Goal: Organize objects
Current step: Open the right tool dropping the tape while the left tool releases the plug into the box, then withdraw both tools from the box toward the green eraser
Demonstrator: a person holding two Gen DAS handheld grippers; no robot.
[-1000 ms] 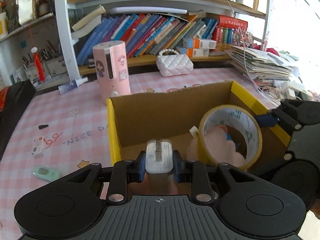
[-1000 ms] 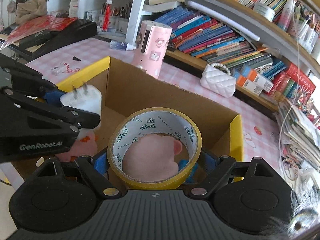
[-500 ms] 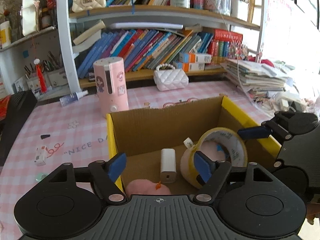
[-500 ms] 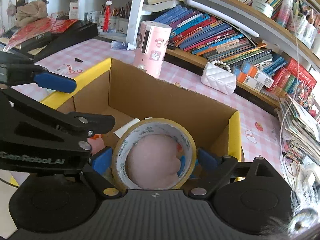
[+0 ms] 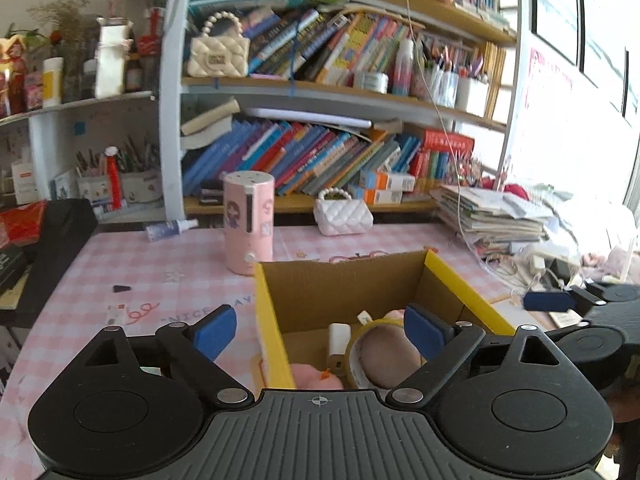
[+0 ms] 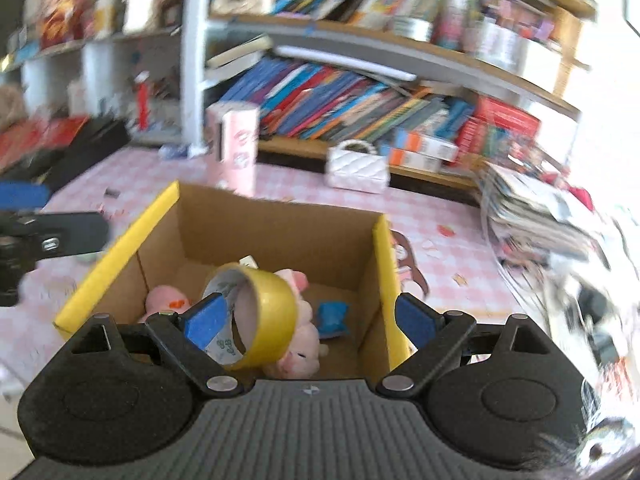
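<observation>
An open cardboard box (image 5: 344, 288) with yellow-edged flaps sits on the pink checked desk (image 5: 132, 264), well in from its far edge, where a bookshelf (image 5: 320, 92) rises. Inside the box, a roll of yellow tape (image 6: 256, 312) stands tilted on its edge, leaning against a pink plush toy (image 6: 300, 344) on the box floor; a white charger block (image 5: 338, 338) stands just beside the roll toward the box's left wall, a second pink plush (image 6: 166, 298) lies in the near-left corner, and a small blue item (image 6: 332, 316) rests near the right wall (too blurred to identify). The left gripper (image 5: 320, 328) hangs over the near-left rim of the box, its jaws spreading apart with nothing pressed between the blue pads. The right gripper (image 6: 306, 318) hovers above the near side of the box with its jaws wide; the tape roll shows just beside its left pad, though blur leaves it unclear whether they touch. On the desk beyond the box stand a pink cylindrical container (image 5: 248, 224) and a white quilted mini handbag (image 5: 342, 218), near the far edge.
</observation>
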